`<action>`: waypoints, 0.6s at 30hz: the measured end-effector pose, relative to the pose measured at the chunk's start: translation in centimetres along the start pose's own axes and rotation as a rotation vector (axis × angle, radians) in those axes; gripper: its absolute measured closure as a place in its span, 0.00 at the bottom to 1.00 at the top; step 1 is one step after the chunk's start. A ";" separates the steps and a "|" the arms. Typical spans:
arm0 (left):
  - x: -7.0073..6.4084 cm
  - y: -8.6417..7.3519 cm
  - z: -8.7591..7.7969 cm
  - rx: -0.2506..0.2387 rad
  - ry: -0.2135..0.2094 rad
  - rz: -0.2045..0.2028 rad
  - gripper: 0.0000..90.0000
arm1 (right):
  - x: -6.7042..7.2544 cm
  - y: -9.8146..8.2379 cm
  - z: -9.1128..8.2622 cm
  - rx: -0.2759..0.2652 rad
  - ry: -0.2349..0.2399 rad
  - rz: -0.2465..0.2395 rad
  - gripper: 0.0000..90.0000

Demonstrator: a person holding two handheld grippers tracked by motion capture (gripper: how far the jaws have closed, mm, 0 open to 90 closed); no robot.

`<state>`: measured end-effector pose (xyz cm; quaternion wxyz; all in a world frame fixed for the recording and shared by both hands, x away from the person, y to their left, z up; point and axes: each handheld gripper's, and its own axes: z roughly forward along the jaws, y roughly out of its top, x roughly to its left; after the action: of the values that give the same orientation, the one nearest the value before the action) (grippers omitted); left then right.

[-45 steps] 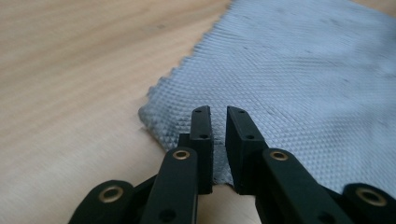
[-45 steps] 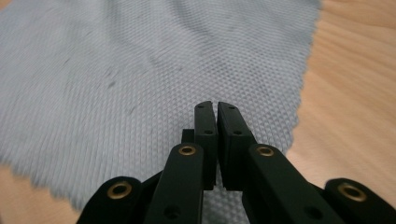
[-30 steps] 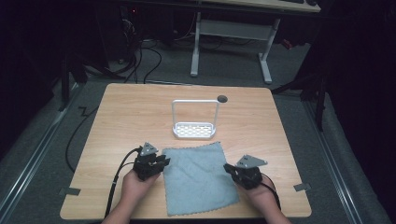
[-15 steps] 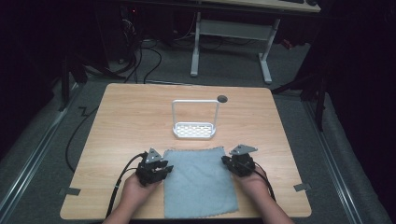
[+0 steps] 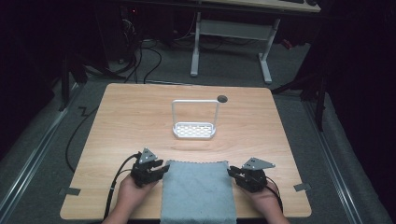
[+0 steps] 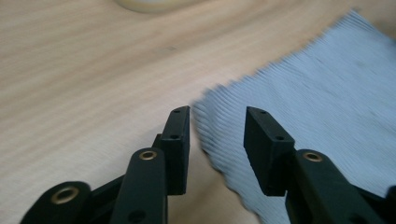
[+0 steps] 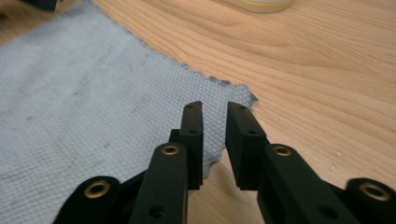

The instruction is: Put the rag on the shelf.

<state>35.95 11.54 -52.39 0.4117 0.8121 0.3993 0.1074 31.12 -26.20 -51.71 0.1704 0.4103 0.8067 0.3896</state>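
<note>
Item 1, cloth (image 5: 197, 191): grey-blue woven square, lying flat at the lower centre of the high view, its near edge running off the bottom of the frame, its far edge straight across the table (image 5: 140, 116). This is the thing in hand.

Item 2, my left tongs (image 5: 161, 170): low at the cloth's upper left corner. In the left gripper view the left tongs (image 6: 217, 125) stand well open, the corner of the cloth (image 6: 303, 102) lying in the gap between the jaws. Nothing gripped yet.

Item 3, my right tongs (image 5: 232, 172): mirror position at the cloth's upper right corner. In the right gripper view the right tongs (image 7: 214, 122) are narrowed to a slim gap, poised over the cloth (image 7: 93, 93) just short of its corner tip (whether the weave is already caught between the jaws I cannot tell; a strip of cloth shows through the gap).

Item 4, white wire rack (image 5: 194, 120): upright at mid-table, well apart from the cloth, above it in the frame. Not involved at present.

Step in hand, as I judge it: taking hold of both far corners. Next move calls for closing the left tongs on its corner, confirming the right pinch, then lifting both together evenly, so the cloth rises without slipping or skewing (probably to fold it).
</note>
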 end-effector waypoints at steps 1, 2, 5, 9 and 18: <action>0.3 0.2 0.6 -0.003 0.000 -0.028 0.68 | -0.1 0.0 0.1 0.002 -0.006 -0.004 0.81; 0.3 0.2 0.6 -0.003 0.000 -0.028 0.68 | -0.2 -0.1 0.2 0.006 -0.011 -0.004 0.80; 0.0 0.3 1.6 0.012 -0.003 -0.032 0.73 | -0.5 -0.2 0.3 0.012 -0.029 0.006 0.76; -0.3 0.2 1.8 0.010 -0.035 -0.037 0.79 | -0.9 -0.2 0.5 0.014 -0.042 0.036 0.75; -0.2 -0.1 2.0 -0.004 -0.052 -0.071 0.98 | -1.0 0.8 2.3 0.012 -0.042 0.086 0.66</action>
<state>36.78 10.29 -53.67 0.4271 0.7992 0.4166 0.0726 33.58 -25.57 -52.61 0.1679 0.4538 0.7870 0.3828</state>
